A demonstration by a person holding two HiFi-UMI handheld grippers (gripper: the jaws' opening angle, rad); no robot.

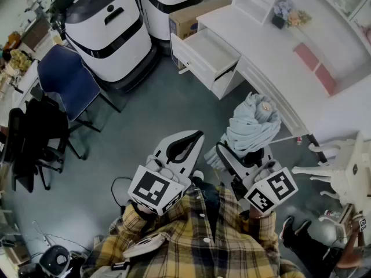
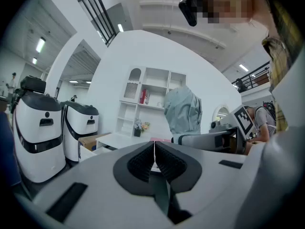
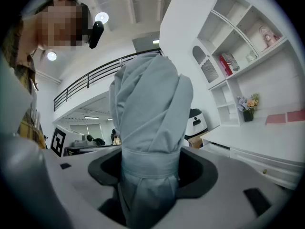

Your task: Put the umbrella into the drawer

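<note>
**Umbrella gripped, open drawer well ahead**

The left gripper (image 2: pixel 154 152) has its jaws pressed together on nothing and sits on the person's side of the drawer (image 1: pixel 210 51), well short of it. To its right, the right gripper (image 3: pixel 150 171) stands wide and pinches the folded pale-blue umbrella (image 1: pixel 253 123) around its strapped waist. The bundle rises ahead of the jaws, also well short of the drawer and to its right in the head view.

The hold sits low on soft cloth, so the heavier top may lean or slide between the pads on the way over. The drawer is pulled out and bare, yet the bundle looks bulky. If it goes in crosswise, it could catch a side wall or the desk (image 1: pixel 261 39) edge above.

Far left of the drawer stands a blue chair (image 1: pixel 66 80). Just left of the drawer are two white machines (image 1: pixel 107 28), with a cardboard box (image 1: pixel 194 16) behind it. Nothing appears to block the floor leading to it. To its right the desk carries flowers (image 1: pixel 288 13). A white chair (image 1: pixel 339 169) stands right of the drawer and much nearer the person, where a wide swing could knock it
</note>
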